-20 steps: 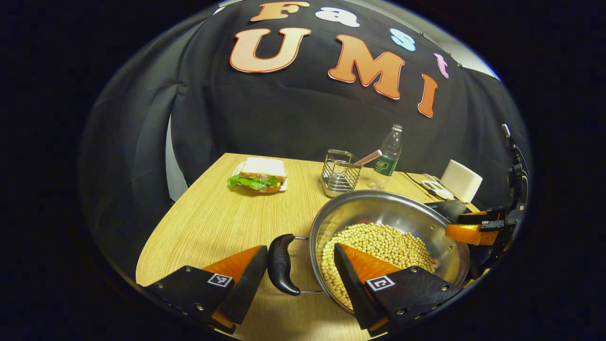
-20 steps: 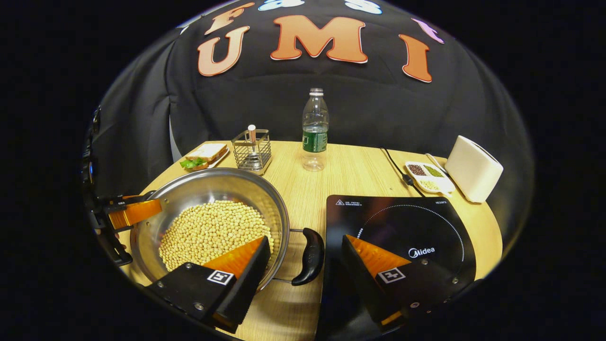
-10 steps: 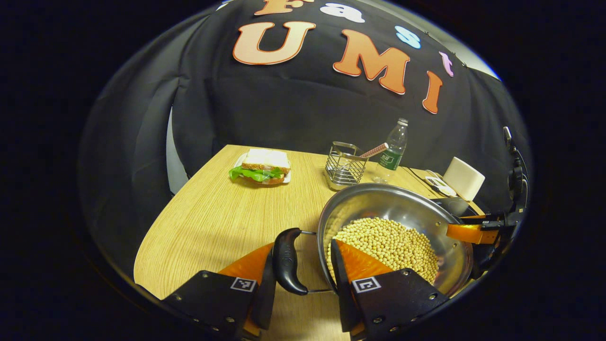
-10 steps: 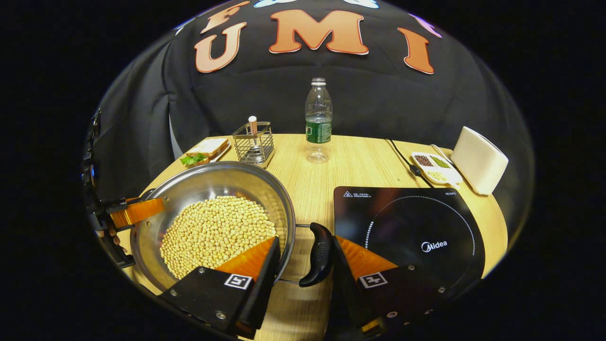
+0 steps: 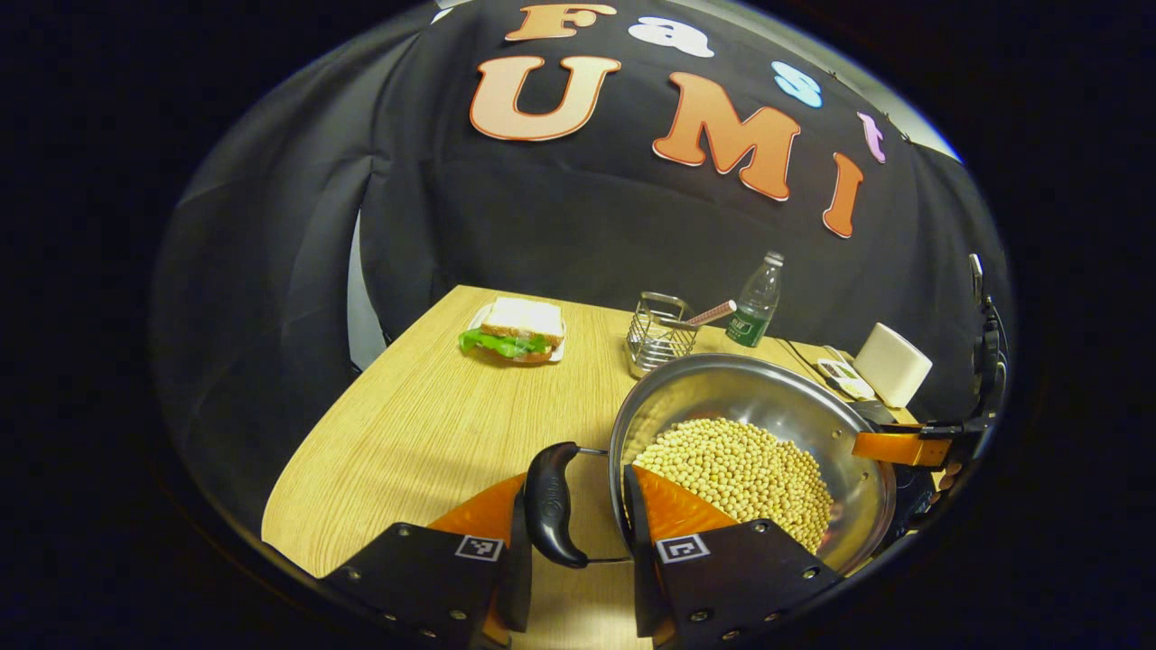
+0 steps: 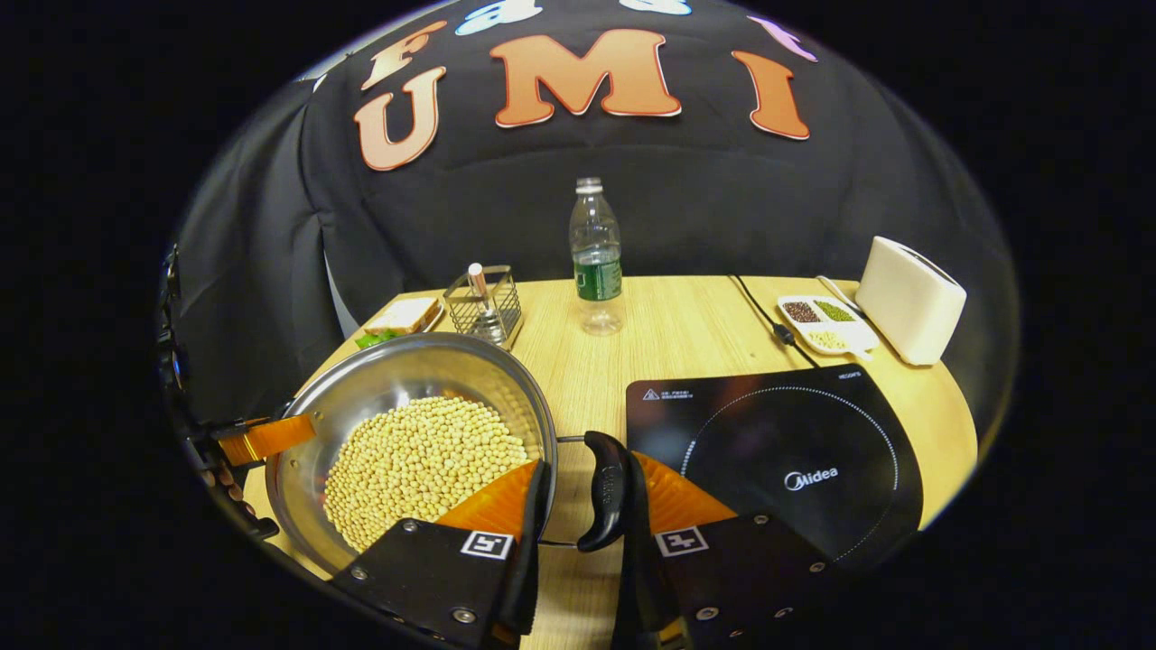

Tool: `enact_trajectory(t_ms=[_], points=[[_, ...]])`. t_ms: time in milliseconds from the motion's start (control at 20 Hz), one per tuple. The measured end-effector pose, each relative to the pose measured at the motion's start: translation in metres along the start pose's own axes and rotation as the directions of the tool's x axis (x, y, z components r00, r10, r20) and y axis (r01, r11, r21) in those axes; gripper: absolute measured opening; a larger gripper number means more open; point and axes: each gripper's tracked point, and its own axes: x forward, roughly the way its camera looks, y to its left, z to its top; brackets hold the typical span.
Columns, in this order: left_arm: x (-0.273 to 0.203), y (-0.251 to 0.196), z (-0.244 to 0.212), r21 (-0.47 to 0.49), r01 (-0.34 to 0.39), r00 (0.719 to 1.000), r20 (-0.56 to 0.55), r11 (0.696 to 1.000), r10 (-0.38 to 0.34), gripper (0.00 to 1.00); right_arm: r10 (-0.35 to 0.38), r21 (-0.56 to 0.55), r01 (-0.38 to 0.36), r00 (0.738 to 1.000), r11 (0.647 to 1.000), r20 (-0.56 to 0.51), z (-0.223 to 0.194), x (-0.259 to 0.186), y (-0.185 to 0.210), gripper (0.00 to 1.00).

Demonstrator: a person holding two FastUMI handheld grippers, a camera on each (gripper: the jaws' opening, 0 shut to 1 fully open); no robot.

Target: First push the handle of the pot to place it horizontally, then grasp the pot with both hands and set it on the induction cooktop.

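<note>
A steel pot (image 5: 750,388) full of soybeans (image 5: 741,469) stands at the table's front. My left gripper (image 5: 575,474) is shut on its black left handle (image 5: 548,506): one finger is outside the grip, the other inside the rim. My right gripper (image 6: 589,462) is shut the same way on the black right handle (image 6: 603,492) of the pot (image 6: 406,370). The black induction cooktop (image 6: 777,442) lies just right of that handle. Each view shows the other gripper at the pot's far rim. I cannot tell if the pot touches the table.
On the wooden table (image 5: 424,424) a sandwich (image 5: 515,334) lies at the far left. A wire basket (image 5: 657,334) and a water bottle (image 6: 596,257) stand behind the pot. A grain dish (image 6: 826,320), a cable (image 6: 759,307) and a white box (image 6: 908,298) sit beyond the cooktop.
Both grippers went from wide open to shut, each closing around a pot handle and the rim beside it. Both cameras shifted slightly with the hands.
</note>
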Motion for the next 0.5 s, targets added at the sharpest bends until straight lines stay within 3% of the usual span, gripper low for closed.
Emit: enact_trajectory(t_ms=[500], points=[[-0.029, -0.079, 0.039, 0.03, 0.022, 0.999, 0.041, 0.999, -0.023, 0.46, -0.025, 0.035, 0.023, 0.997, 0.999, 0.069, 0.03, -0.05, -0.061, 0.43]])
